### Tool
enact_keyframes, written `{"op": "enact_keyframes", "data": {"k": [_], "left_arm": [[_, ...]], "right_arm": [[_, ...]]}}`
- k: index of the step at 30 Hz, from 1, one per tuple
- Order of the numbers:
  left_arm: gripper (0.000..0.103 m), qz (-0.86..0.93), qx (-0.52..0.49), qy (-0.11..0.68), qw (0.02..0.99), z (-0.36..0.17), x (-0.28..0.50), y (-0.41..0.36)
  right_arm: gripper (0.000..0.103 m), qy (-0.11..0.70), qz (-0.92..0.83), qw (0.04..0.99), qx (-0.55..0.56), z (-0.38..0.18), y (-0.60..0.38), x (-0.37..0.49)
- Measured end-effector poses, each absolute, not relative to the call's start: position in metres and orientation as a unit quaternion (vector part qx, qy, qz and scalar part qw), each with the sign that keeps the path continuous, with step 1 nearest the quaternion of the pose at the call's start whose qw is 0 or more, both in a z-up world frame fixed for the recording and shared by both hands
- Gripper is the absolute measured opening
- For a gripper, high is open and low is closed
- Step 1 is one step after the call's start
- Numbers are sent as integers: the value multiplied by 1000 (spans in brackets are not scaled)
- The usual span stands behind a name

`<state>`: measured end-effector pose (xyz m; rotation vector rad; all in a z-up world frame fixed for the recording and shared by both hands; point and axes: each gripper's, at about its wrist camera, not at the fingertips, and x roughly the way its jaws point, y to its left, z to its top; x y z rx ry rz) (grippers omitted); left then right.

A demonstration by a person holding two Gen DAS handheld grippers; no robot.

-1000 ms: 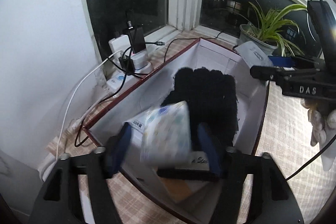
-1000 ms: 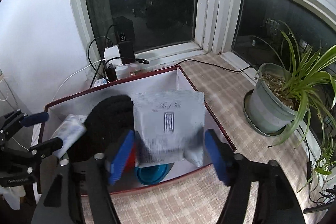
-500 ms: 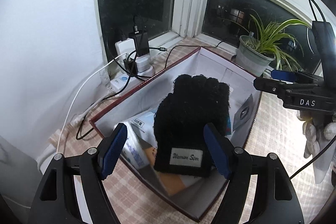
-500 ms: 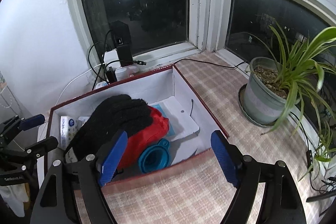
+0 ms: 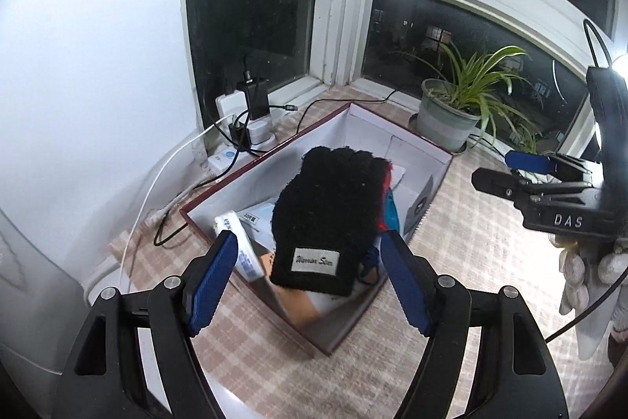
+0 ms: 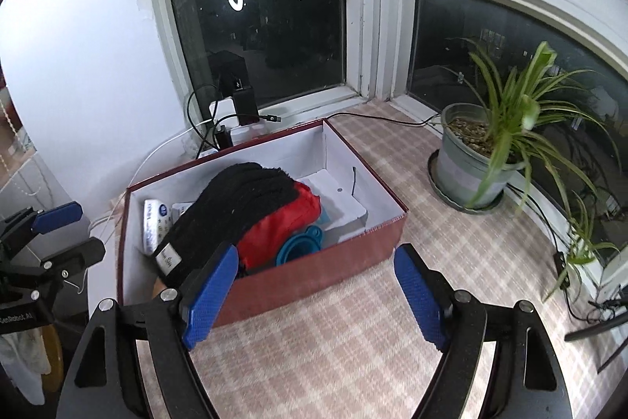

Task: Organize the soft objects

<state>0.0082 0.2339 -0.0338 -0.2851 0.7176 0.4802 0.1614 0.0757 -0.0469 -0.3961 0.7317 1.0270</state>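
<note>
A fuzzy black knit glove (image 5: 333, 207) with a white sewn label lay on top of the pile in the dark-red cardboard box (image 6: 314, 269), its inside white. Under it sat a smooth red fabric piece (image 6: 282, 218), a teal funnel-shaped item (image 6: 300, 246), a printed tissue pack (image 6: 154, 222) and flat white packets. The box stood on the bench (image 6: 353, 340), covered in pale checked cloth, near a potted spider plant (image 6: 482, 152). Both hand-held grippers, left (image 5: 308, 281) and right (image 6: 314, 295), stood spread and empty, blue ribbed pads apart. A second earlier each carried a packet over the box; those now lay inside, the right jaws having just widened, and both tools had drawn back
</note>
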Motion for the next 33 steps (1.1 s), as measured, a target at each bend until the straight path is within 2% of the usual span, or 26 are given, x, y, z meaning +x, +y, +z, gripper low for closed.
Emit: {"op": "enact_keyframes", "data": {"k": [21, 33], "left_arm": [[75, 220, -111, 329, 912, 5, -41, 139], [75, 208, -103, 325, 917, 11, -55, 113]], "right_arm": [[83, 333, 438, 825, -131, -26, -56, 104], [85, 316, 431, 834, -133, -16, -84, 75]]}}
